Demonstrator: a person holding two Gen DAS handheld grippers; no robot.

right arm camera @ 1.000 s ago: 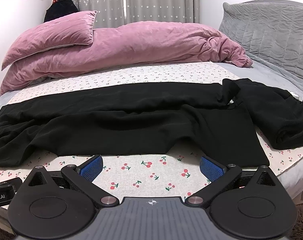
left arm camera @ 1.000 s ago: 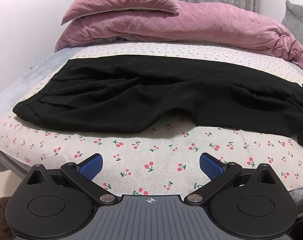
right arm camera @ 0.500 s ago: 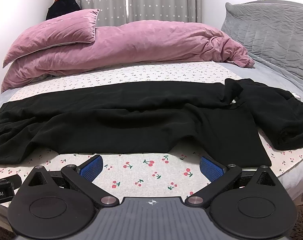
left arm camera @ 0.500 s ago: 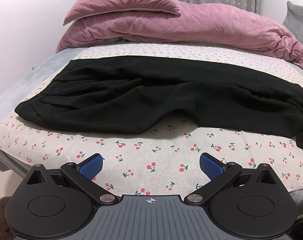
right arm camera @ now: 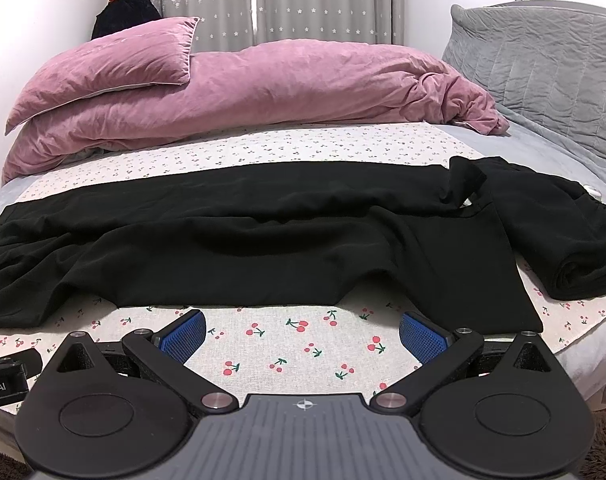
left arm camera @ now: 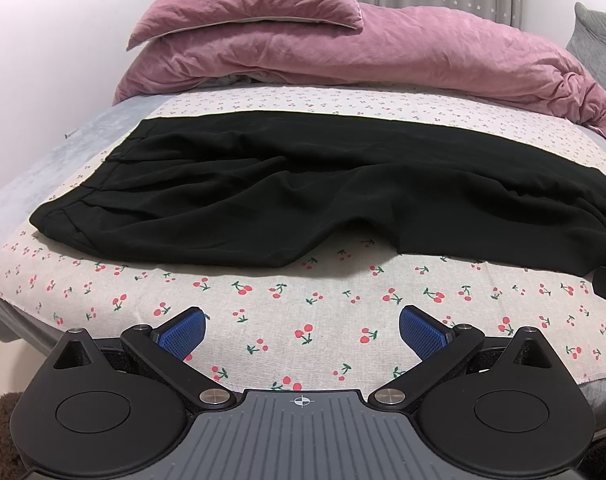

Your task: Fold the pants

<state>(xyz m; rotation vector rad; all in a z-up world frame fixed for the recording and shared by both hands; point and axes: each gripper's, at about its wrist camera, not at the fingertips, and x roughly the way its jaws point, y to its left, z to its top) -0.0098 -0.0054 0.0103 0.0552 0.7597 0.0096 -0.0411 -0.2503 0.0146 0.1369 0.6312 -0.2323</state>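
Both tools, left tool [left arm camera: 301, 330] and right tool [right arm camera: 301, 332], are wide apart and empty. The black pants [left arm camera: 303, 204] look slippery; a thin pinch could let them slide out.

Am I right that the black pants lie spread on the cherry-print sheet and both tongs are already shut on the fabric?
Not quite. The black pants do lie spread on the cherry-print sheet, but both wrist views show the left tongs and right tongs open, short of the fabric.
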